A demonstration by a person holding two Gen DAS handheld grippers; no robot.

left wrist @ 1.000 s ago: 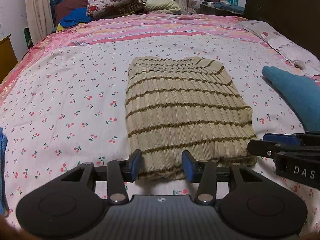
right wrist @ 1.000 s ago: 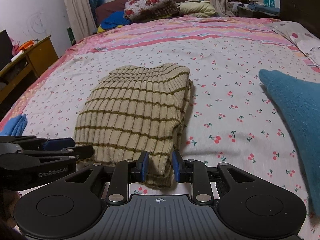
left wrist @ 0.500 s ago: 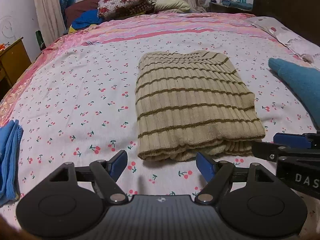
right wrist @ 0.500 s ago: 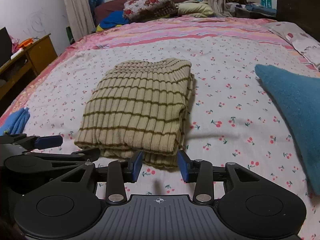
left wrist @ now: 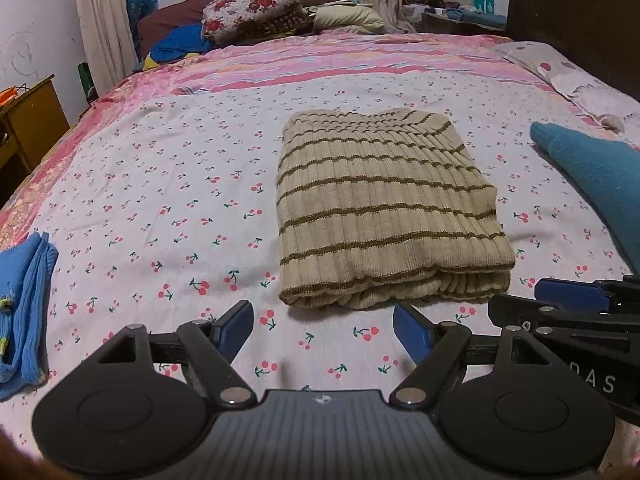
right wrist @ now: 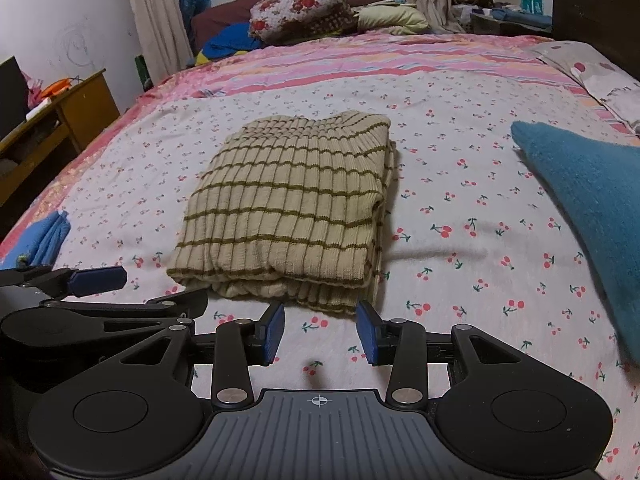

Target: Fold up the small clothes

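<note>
Beyond left tool (left wrist: 323, 330) — folded sweater (left wrist: 384, 216)

Beige brown-striped sweater (left wrist: 384, 216) on white cherry-print sheet (left wrist: 160, 208); teal cloth (right wrist: 592, 200), blue cloth (left wrist: 24, 296), blue-padded claws.

On bed: 1 folded beige brown-striped ribbed knit top (left wrist: 384, 216), 1 teal fuzzy garment (left wrist: 596, 176), 1 blue ribbed cloth (left wrist: 24, 304). 2 pillows (left wrist: 256, 8) at far end.

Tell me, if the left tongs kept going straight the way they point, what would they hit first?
Probably the near folded edge of the striped sweater; the open left tongs sit just short of it over the cherry-print sheet.
</note>
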